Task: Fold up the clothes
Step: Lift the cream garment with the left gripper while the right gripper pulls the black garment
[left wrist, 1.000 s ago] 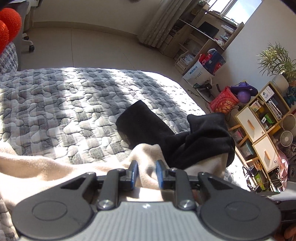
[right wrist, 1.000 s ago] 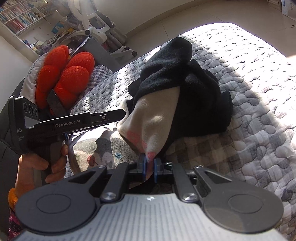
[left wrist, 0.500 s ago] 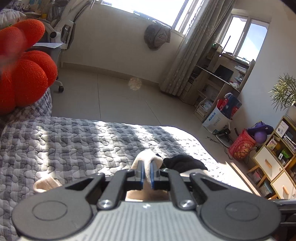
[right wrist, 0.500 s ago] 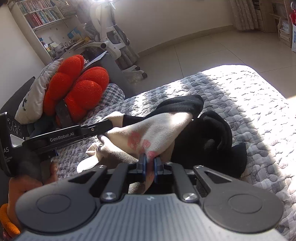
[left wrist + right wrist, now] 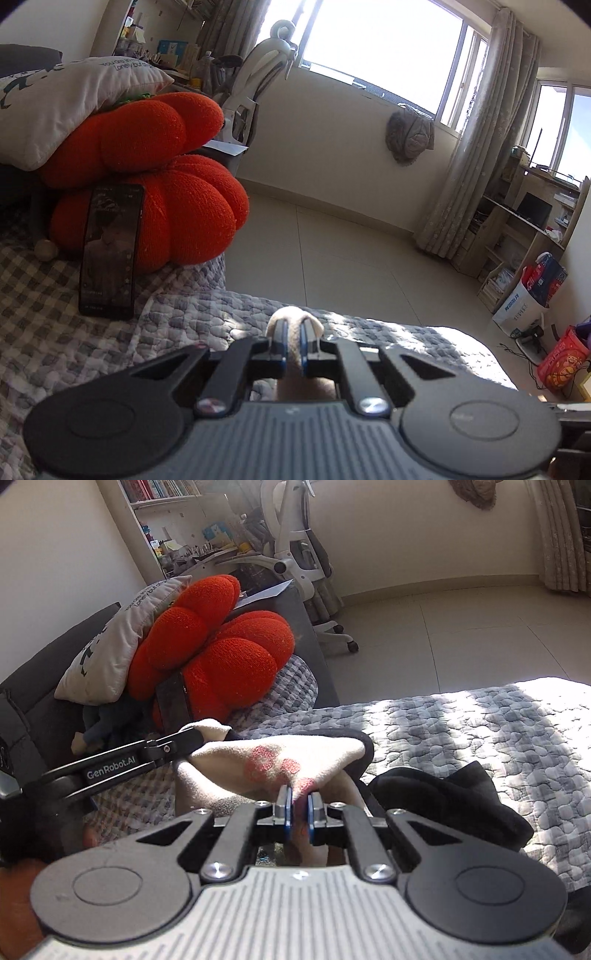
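Observation:
A cream garment with a pink print and black sleeves (image 5: 273, 760) hangs stretched between my two grippers above the quilted bed (image 5: 480, 731). My right gripper (image 5: 299, 808) is shut on its cream edge near the print. My left gripper (image 5: 292, 345) is shut on another cream fold (image 5: 293, 317); in the right wrist view it (image 5: 192, 738) holds the garment's far left corner. A black sleeve (image 5: 443, 797) trails on the bed at the right. Most of the garment is hidden below both grippers.
Orange pumpkin cushions (image 5: 159, 192) and a white pillow (image 5: 66, 99) sit at the bed's head, with a phone (image 5: 110, 251) leaning on them. A white office chair (image 5: 295, 546), tiled floor (image 5: 332, 251) and shelves (image 5: 517, 236) lie beyond the bed.
Both grippers have risen and tilted up, lifting the garment off the bed. The left gripper closed on the cream cloth. The black sleeves now hang lower.

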The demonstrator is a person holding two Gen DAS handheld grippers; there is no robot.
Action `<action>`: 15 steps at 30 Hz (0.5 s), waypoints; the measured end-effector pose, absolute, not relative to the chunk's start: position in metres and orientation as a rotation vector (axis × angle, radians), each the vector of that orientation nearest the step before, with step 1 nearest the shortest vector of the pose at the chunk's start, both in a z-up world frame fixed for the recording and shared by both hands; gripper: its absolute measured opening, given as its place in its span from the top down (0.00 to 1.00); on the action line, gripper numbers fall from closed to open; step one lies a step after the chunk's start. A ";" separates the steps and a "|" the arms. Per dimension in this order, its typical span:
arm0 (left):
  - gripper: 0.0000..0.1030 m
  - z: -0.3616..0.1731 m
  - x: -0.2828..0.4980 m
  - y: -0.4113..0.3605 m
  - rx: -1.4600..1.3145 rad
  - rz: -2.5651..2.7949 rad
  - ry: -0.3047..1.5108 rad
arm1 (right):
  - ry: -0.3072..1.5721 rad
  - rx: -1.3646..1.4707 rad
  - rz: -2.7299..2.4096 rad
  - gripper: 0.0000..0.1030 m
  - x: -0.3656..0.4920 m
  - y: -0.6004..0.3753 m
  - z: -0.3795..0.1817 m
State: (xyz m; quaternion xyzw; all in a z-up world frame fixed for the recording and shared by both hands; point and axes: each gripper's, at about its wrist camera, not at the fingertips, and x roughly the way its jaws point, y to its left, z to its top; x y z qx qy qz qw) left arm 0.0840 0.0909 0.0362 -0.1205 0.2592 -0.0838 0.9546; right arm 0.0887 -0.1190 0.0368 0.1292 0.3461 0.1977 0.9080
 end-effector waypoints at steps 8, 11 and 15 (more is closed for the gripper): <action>0.94 -0.016 0.075 0.136 -0.259 -0.102 0.664 | 0.792 0.252 0.502 0.80 0.103 -0.091 0.012; 0.94 -0.033 0.070 0.145 -0.293 -0.088 0.701 | 0.791 0.249 0.502 0.65 0.102 -0.094 0.013; 0.94 -0.044 0.067 0.152 -0.333 -0.073 0.719 | 0.745 0.223 0.456 0.38 0.098 -0.105 0.021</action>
